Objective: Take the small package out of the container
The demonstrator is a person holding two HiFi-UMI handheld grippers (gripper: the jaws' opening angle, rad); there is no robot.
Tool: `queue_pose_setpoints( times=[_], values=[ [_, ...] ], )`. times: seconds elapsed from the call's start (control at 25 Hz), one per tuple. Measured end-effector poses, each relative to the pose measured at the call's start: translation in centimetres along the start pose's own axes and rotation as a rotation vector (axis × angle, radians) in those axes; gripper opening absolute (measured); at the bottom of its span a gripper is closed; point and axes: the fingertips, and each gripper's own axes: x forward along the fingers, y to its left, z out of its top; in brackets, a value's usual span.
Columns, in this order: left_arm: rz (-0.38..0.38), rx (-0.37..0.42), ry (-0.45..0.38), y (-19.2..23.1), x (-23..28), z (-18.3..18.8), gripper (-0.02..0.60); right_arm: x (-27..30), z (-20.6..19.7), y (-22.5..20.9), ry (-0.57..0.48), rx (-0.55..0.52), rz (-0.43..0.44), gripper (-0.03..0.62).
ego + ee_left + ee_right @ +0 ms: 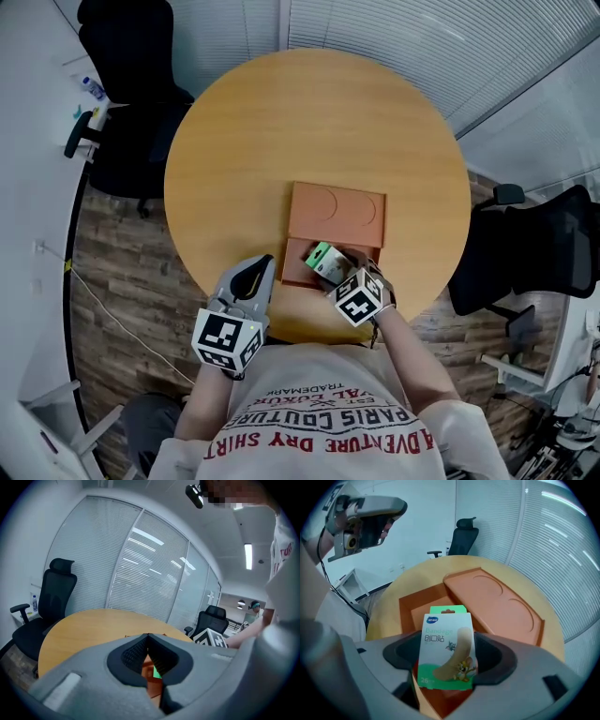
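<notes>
A small white-and-green bandage package (325,257) stands upright between the jaws of my right gripper (337,269), just above the open orange container (298,269). In the right gripper view both pads press on the sides of the package (446,641), and the right gripper (448,665) is shut on it, with the container's tray (423,606) beneath. The orange lid (337,214) lies flat behind the tray. My left gripper (253,274) is shut and holds nothing, at the tray's near left corner. In the left gripper view its tips (148,636) meet, and a sliver of the green package (157,671) shows below them.
The container sits near the front edge of a round wooden table (281,122). Black office chairs stand at the far left (131,66) and at the right (534,253). Window blinds (140,569) line the far wall.
</notes>
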Motion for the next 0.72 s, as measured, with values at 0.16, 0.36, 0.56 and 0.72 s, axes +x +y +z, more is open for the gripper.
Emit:
queue_pose_setpoints(
  times=[0.16,0.36,0.56,0.72],
  values=[
    [0.004,0.02,-0.01,-0.3,-0.5,0.6,0.011,-1.4,0.0,0.3,0.006,-0.051,0.009,0.355],
    [0.002,0.052,-0.023,-0.7,-0.8,1.7,0.011,-3.8,0.4,0.5,-0.029,-0.063,0.014,0.354],
    [-0.012,0.078,-0.043,-1.5,-0.5,2.9,0.011,-7.2,2.6,-0.9,-0.17,0.008,-0.041,0.356],
    [-0.035,0.114,-0.065,-2.4,-0.2,4.2,0.011,-11.5,5.2,-3.5,-0.37,0.123,-0.169,0.356]
  ],
)
